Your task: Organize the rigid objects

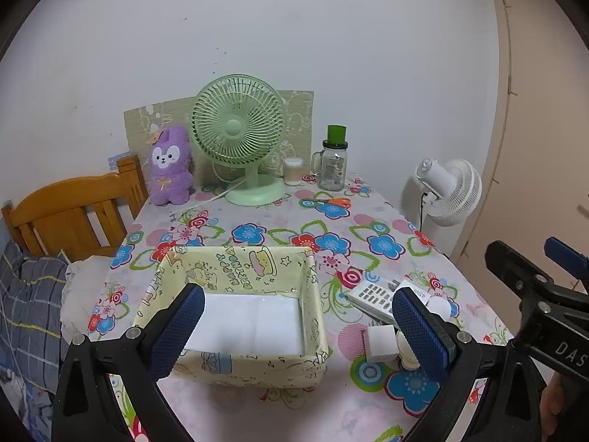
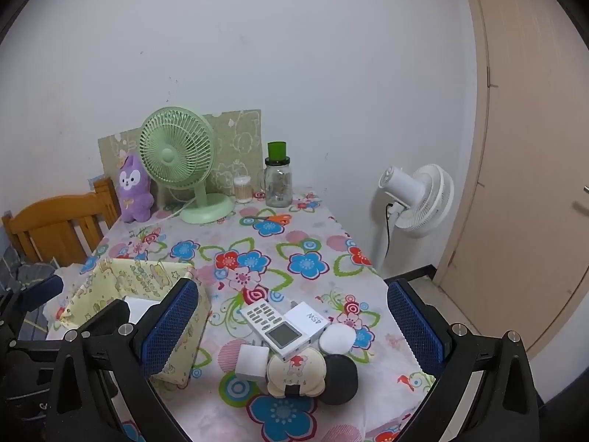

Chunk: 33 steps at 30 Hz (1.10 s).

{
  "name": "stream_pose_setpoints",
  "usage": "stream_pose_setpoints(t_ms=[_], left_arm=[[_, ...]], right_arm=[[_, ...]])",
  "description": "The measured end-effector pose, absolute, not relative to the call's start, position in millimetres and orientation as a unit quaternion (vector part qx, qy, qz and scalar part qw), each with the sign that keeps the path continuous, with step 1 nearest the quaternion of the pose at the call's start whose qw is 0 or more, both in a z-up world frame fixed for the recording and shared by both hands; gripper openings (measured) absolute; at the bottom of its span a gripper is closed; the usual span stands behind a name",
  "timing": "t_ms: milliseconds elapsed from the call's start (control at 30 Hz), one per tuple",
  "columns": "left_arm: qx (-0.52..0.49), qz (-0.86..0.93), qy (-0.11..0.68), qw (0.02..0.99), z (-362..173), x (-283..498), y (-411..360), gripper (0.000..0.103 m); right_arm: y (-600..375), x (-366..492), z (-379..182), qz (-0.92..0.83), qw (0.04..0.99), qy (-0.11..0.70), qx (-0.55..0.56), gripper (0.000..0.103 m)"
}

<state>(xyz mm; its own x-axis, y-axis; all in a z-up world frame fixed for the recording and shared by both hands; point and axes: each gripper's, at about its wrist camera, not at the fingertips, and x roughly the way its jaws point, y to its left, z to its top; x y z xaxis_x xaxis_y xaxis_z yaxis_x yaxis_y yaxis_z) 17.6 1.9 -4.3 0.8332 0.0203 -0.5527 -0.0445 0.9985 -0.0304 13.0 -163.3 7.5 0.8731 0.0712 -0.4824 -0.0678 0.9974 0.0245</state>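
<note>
Over the flowered tablecloth [image 2: 305, 243] I am holding both grippers tilted downward, and neither is carrying anything. My left gripper [image 1: 298, 328] is hovering above the pale yellow fabric box [image 1: 243, 364], its blue-padded fingers [image 1: 176, 331] standing wide apart with nothing between them but the box's white floor showing below. My right gripper [image 2: 294, 328] is also standing wide open, framing the cluster of small objects that is lying on the cloth just beside the box [image 2: 140, 283]. Within that cluster, a white remote control [image 2: 274, 326] is lying tilted across the others, a white flat box [image 2: 307, 318] is touching its far edge, and a white round puck [image 2: 337, 337] is sitting just beside that. A white cube [image 2: 252, 362] is resting at the near left, touching a cream bear-printed case [image 2: 296, 372], and a black round object [image 2: 340, 377] is sitting against the case's right side. At the far end of the table a green desk fan [image 2: 176, 158], a purple plush toy [image 2: 133, 188], a glass jar [image 2: 278, 180] with a green cup on top, and orange scissors [image 2: 274, 218] are standing or lying well apart from the cluster.
</note>
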Motion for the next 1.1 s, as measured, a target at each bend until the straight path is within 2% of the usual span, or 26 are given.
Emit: stream_pose_setpoints(t_ms=[1100], left_arm=[[-0.014, 0.030, 0.295, 0.955, -4.7, 21.8, -1.9, 0.103]], right_arm=[[-163.1, 12.2, 9.5, 0.055, 0.962, 0.266, 0.016, 0.103]])
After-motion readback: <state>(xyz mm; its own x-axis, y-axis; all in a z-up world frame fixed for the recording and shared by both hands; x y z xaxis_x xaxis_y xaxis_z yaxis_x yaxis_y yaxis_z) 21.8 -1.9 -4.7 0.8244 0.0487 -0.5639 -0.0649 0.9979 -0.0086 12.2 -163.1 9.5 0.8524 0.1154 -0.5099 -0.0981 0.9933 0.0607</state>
